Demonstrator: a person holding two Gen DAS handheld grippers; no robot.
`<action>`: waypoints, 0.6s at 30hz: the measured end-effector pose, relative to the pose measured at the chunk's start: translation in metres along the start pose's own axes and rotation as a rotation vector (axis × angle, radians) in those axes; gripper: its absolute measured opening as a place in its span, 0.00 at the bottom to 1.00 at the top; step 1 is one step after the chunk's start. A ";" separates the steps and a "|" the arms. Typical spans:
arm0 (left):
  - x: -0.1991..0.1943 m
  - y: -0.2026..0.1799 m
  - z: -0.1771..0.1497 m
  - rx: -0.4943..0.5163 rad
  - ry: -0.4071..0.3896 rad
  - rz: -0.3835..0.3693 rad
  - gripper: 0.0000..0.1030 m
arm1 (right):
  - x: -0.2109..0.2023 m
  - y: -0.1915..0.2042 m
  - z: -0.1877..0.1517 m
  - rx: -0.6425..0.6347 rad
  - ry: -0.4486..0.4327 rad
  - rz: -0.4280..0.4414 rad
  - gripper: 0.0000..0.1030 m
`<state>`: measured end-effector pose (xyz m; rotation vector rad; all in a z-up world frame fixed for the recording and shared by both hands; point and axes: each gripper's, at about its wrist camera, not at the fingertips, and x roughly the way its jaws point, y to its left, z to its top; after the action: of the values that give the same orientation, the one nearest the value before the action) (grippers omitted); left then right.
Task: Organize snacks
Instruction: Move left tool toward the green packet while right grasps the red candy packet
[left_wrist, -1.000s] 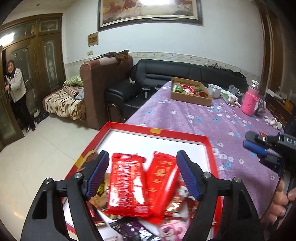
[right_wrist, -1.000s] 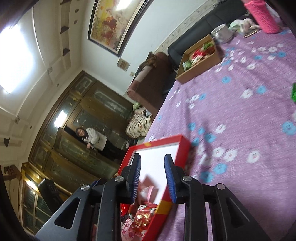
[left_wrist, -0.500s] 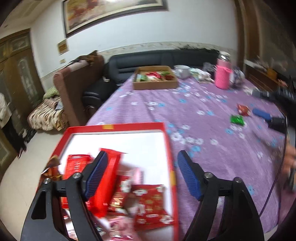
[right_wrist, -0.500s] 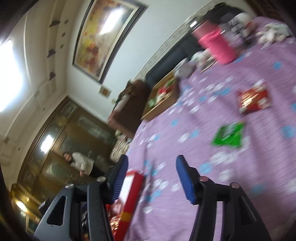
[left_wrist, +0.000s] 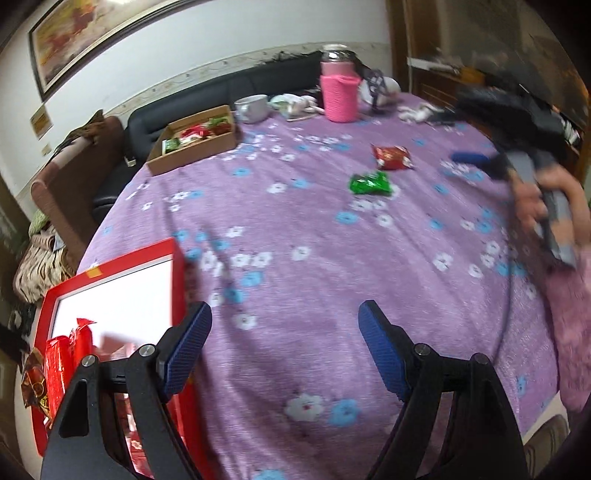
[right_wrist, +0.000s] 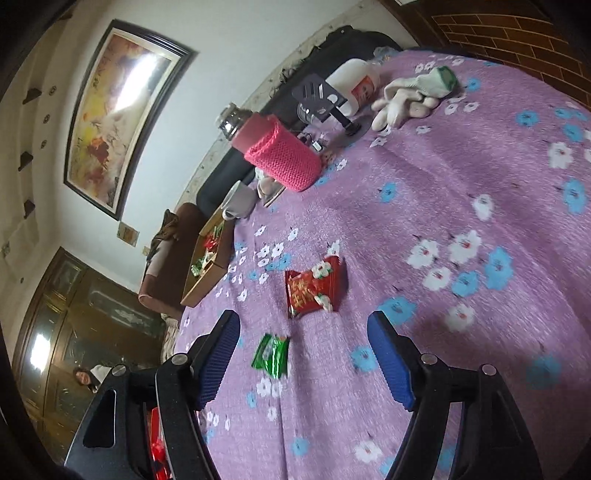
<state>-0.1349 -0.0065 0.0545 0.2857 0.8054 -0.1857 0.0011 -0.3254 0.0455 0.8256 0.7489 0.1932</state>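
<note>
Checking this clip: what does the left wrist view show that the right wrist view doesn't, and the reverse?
Only the left wrist view shows the red box's white inside with red packets, and the open left gripper. Only the right wrist view shows a person by the dark cabinets and the open right gripper's blue pads. Both show the green snack, red snack, cardboard tray and pink bottle.

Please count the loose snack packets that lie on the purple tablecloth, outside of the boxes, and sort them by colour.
Red packet: 1
Green packet: 1
Total: 2 loose packets on the tablecloth. Packets inside the red box and the cardboard box are not counted.
</note>
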 end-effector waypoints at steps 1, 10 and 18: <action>0.000 -0.004 -0.001 0.008 0.004 -0.001 0.80 | 0.009 0.003 0.004 0.004 0.010 0.004 0.72; 0.008 0.000 0.008 0.028 0.057 0.054 0.80 | 0.086 0.022 0.009 -0.093 0.039 -0.226 0.72; 0.050 0.000 0.062 0.056 0.052 0.038 0.80 | 0.107 0.044 -0.011 -0.433 0.012 -0.426 0.45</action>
<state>-0.0585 -0.0294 0.0584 0.3597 0.8462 -0.1656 0.0769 -0.2429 0.0163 0.2447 0.8389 -0.0240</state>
